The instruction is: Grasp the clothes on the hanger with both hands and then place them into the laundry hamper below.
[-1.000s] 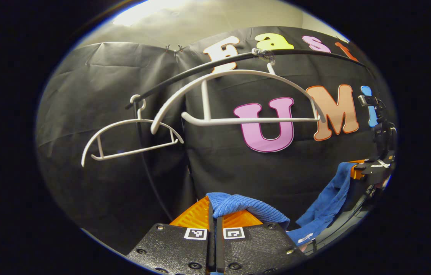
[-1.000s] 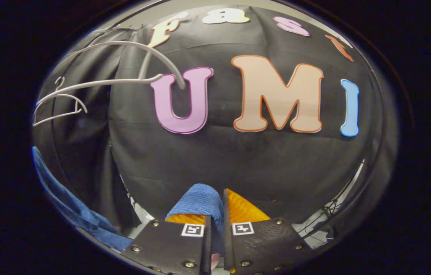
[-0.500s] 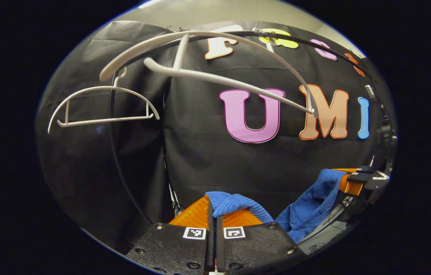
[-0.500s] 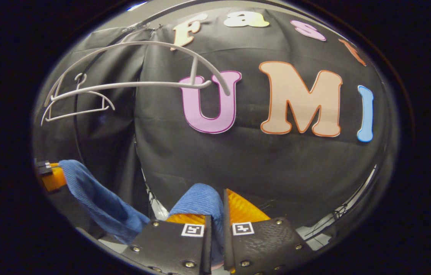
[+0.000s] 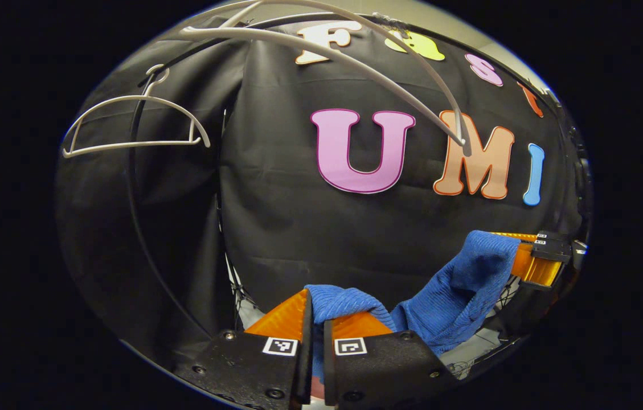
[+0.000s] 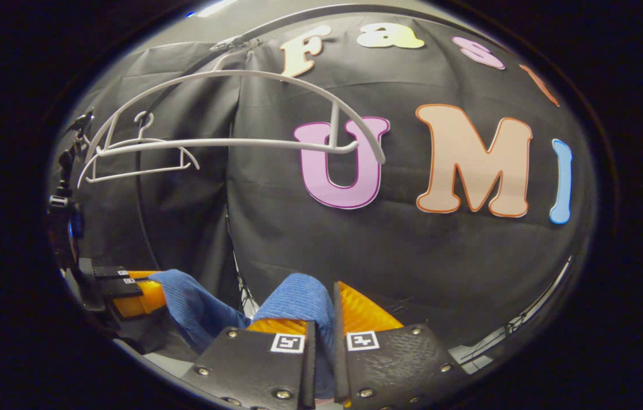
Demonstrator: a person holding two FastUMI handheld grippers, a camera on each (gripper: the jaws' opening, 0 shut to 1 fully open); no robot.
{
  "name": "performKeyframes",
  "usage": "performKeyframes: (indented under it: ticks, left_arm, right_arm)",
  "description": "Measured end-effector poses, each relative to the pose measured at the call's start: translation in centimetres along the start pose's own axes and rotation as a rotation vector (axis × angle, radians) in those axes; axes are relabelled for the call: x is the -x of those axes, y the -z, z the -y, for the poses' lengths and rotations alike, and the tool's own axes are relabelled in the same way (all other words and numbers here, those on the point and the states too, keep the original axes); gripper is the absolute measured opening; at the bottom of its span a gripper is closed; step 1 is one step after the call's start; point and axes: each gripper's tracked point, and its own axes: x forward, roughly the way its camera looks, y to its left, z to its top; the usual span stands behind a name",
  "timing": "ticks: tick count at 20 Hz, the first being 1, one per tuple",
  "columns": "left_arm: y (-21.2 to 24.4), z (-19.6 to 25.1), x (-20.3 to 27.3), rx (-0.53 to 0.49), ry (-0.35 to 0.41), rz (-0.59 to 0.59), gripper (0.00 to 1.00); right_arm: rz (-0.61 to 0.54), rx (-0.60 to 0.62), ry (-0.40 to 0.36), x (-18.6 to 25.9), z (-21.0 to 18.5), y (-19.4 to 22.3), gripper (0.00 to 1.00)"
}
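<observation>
A blue knitted garment (image 5: pixel 452 287) hangs slack between my two grippers, off the hangers. In the left gripper view my left gripper (image 5: pixel 316 306) is shut on one bunched end of it. Off to the right there, the right gripper (image 5: pixel 521 257) pinches the other end. In the right gripper view my right gripper (image 6: pixel 321 308) is shut on a fold of the garment (image 6: pixel 297 296), and the left gripper (image 6: pixel 153 283) holds the cloth at lower left. The bare white hanger (image 5: pixel 355 57) hangs tilted on the black rail above.
A second bare white hanger (image 5: pixel 133 122) hangs farther left on the rail (image 6: pixel 298 17); both hangers (image 6: pixel 230 114) are high above the grippers. A strip of mesh netting (image 5: pixel 237 290) and pale floor show low down. The black cloth wall is close ahead.
Both grippers have come down with the blue garment and moved closer together. The hangers and rail have risen in both views, and the near hanger has swung.
</observation>
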Motion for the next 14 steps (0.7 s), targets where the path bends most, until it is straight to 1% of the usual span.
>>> performKeyframes:
  ticks: [1,2,3,4,5,7,8,9,12,14]
  left_arm:
    - [0.2,0.0,0.0,0.005,0.0,-0.005,0.16]
    - [0.4,0.0,0.0,0.006,0.001,-0.011,0.13]
    - [0.5,0.0,0.0,0.004,-0.003,-0.015,0.27]
    - [0.9,0.0,-0.1,0.003,-0.003,-0.02,0.36]
    - [1.2,0.0,0.0,0.003,-0.002,-0.024,0.34]
    - [1.6,0.1,0.0,0.004,0.007,-0.034,0.39]
    - [1.8,0.4,0.2,0.008,0.019,-0.036,0.4]
    - [2.0,0.6,0.1,0.012,0.032,-0.045,0.48]
    - [2.5,0.9,0.2,0.006,0.044,-0.057,0.49]
    - [3.5,0.6,-0.2,-0.009,0.035,-0.089,0.49]
  right_arm:
    - [-0.001,0.0,-0.007,0.0,-0.3,0.0,0.13]
    - [0.0,0.0,-0.012,-0.1,-0.5,0.0,0.13]
    - [-0.001,0.002,-0.017,-0.2,-0.7,-0.1,0.13]
    - [-0.001,0.006,-0.022,-0.3,-0.9,-0.2,0.13]
    - [0.0,0.008,-0.027,-0.3,-1.1,-0.1,0.13]
    - [0.0,0.01,-0.035,-0.5,-1.3,-0.2,0.13]
    - [0.001,0.011,-0.037,-0.6,-1.4,-0.4,0.13]
    - [0.001,0.012,-0.038,-0.7,-1.5,-0.4,0.13]
    - [-0.002,0.013,-0.049,-0.9,-1.6,-0.3,0.13]
    - [-0.022,0.025,-0.052,-1.1,-1.8,0.6,0.13]
